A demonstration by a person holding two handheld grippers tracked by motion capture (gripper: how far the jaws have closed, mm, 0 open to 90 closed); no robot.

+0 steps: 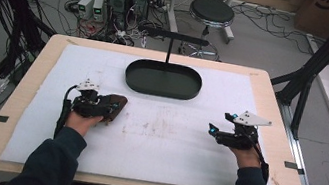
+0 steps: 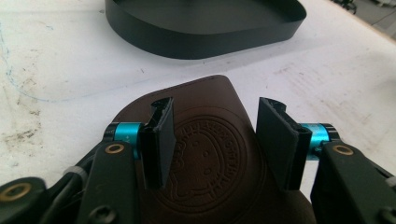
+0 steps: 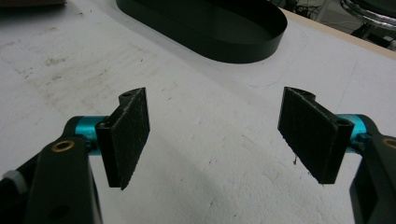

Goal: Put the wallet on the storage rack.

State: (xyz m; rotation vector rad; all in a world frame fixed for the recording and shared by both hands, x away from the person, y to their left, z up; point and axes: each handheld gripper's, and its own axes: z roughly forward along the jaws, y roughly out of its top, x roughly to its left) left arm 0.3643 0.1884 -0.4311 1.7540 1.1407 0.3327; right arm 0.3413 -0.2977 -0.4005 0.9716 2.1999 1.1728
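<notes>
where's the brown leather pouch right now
The brown leather pouch lies flat on the white mat at the high view's left, under the open left gripper, nearer the person than the black oval tray.

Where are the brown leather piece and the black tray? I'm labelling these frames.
brown leather piece (image 2: 212,154), left gripper view, on its embossed round stamp.
black tray (image 1: 162,88), high view, on its near wall.

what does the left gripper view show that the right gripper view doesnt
Left gripper view: a brown leather piece with a round embossed stamp, lying under and between the open left gripper.

Right gripper view: the open right gripper over bare, stained white mat, plus a strip of the wooden table edge and a stool's chrome ring.

Both: the black oval tray ahead on the mat.
</notes>
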